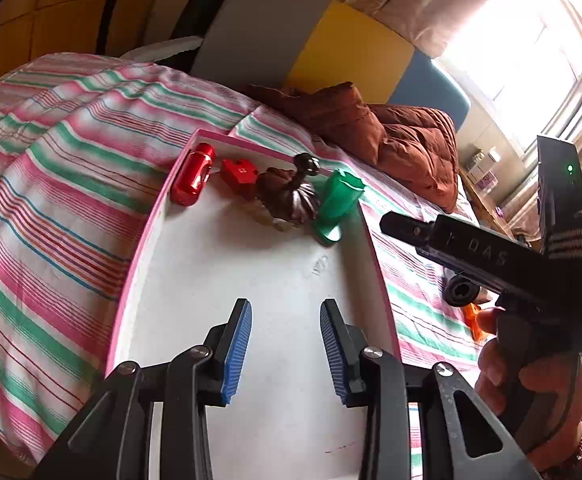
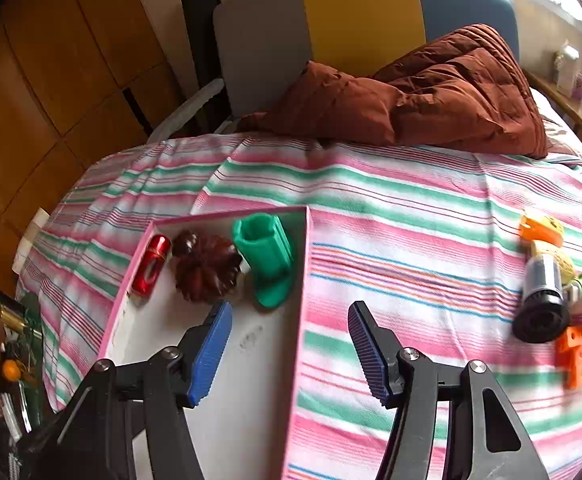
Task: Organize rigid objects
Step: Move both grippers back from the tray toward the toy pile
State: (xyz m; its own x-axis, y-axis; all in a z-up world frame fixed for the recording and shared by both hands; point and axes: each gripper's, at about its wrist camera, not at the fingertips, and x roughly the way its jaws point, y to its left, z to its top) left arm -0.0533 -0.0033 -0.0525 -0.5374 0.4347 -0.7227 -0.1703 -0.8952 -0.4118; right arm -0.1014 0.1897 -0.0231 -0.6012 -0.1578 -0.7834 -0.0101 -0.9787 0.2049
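A pink-walled box with a white floor (image 1: 251,264) lies on the striped bed. Along its far end stand a red capsule (image 1: 193,180), a red block (image 1: 239,172), a dark brown ribbed piece (image 1: 291,198) and a green fluted cup (image 1: 337,204). My left gripper (image 1: 285,312) hovers over the box floor, open and holding nothing. My right gripper (image 2: 289,314) is open too, straddling the box's right wall (image 2: 302,272), nothing between its fingers. The green cup (image 2: 267,264) stands just beyond its left finger. Loose pieces lie at the right: a black and silver cylinder (image 2: 543,296) and an orange block (image 2: 575,356).
A rumpled brown quilt (image 2: 431,96) lies at the head of the bed against grey, yellow and blue panels. More small toys, orange, green and magenta, cluster beside the cylinder. A hand (image 1: 503,364) grips the right tool's handle. A cluttered shelf (image 2: 11,360) sits lower left.
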